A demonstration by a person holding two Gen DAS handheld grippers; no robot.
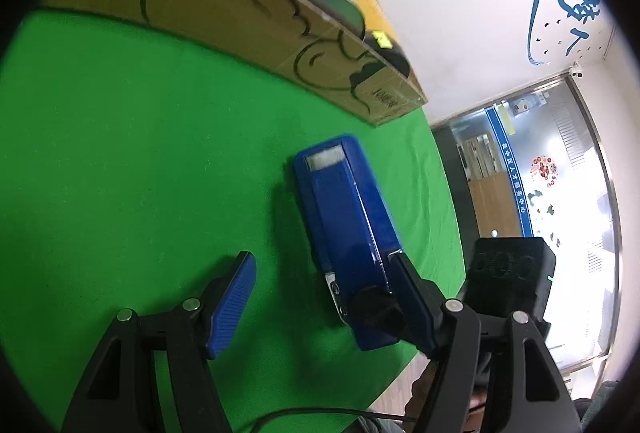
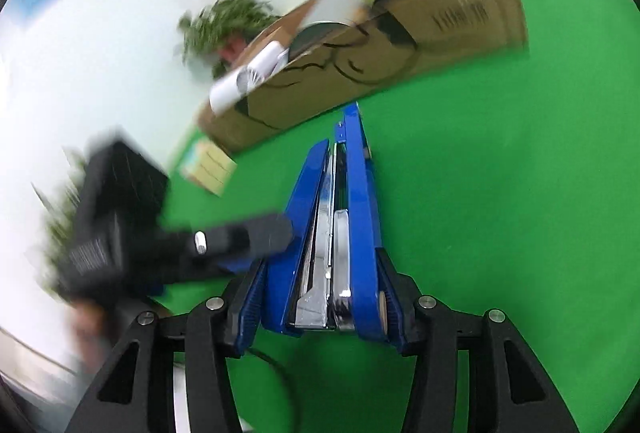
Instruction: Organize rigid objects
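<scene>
one green cloth (image 1: 120, 153) underlies the spread left tool (image 1: 320, 273); right tool (image 2: 320, 285) clamps the stapler (image 2: 340, 213).

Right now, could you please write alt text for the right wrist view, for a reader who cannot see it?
The right gripper is shut on a blue stapler, which points away over a green table. Behind it stands an open cardboard box with items inside, blurred by motion. The left gripper reaches in from the left, beside the stapler.
</scene>
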